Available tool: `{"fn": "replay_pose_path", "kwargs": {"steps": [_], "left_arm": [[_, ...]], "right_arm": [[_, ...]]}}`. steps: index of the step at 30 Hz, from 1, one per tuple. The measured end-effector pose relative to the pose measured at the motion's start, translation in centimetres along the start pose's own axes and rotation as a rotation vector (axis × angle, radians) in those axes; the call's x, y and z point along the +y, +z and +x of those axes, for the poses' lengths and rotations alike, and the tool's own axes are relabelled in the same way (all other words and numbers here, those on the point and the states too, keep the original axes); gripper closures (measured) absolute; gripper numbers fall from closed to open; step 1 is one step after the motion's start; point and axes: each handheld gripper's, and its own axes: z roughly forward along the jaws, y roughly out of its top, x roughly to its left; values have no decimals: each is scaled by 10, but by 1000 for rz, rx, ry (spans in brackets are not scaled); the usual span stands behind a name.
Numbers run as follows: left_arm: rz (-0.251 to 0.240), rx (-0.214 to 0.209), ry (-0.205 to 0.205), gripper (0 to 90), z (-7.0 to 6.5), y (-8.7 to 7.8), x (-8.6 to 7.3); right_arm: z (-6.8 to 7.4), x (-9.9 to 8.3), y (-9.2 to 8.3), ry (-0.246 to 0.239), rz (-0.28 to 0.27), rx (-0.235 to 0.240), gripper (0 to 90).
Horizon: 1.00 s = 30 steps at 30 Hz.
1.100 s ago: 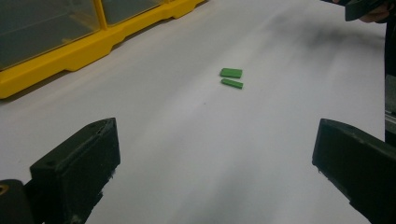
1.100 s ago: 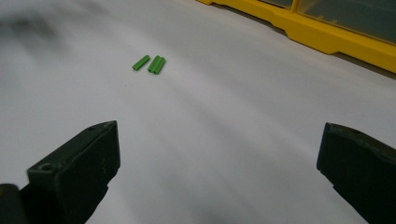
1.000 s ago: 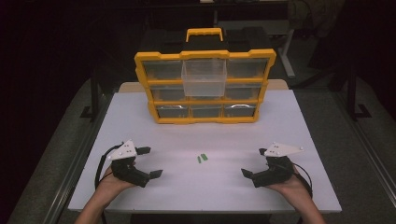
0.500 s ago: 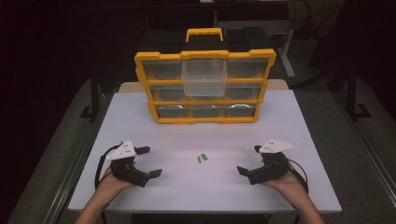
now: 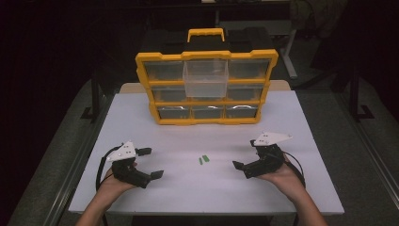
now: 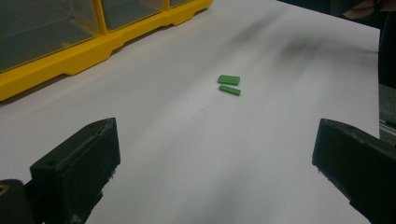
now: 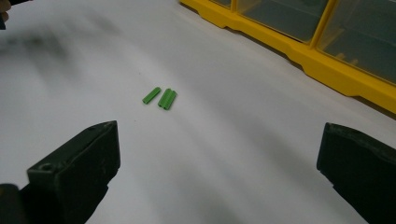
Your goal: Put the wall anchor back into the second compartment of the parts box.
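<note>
Two small green pieces (image 5: 203, 160) lie side by side on the white table (image 5: 197, 136), between the two hands. In the left gripper view the green pieces (image 6: 229, 84) lie ahead, slightly right of centre. The right gripper view has the green pieces (image 7: 161, 98) ahead, to the left. My left gripper (image 5: 150, 163) is open and holds nothing, a short way left of the pieces. My right gripper (image 5: 245, 154) is open and holds nothing, a short way right of them. The left gripper (image 6: 215, 154) and the right gripper (image 7: 219, 158) each show wide-apart jaws over bare table.
A yellow organizer (image 5: 207, 120) with clear drawers and a top handle stands at the back of the table. Its upper middle drawer (image 5: 205, 77) is pulled out. The organizer's base (image 6: 70, 58) borders the left gripper view, and the base (image 7: 336, 70) crosses the right gripper view's upper right.
My right gripper has moved a little left and forward, toward the green pieces. The left gripper has hardly moved.
</note>
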Motion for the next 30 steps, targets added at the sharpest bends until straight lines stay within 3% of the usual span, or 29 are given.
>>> {"fn": "replay_pose_path", "kwargs": {"steps": [20,30], "left_arm": [[2,-8,-2,7,-1,0,0],[-5,-15,-1,8,-2,1,0]], "right_arm": [[-1,27,29,-27,47,47,0],[-1,41,45,-8,84,67,0]]}}
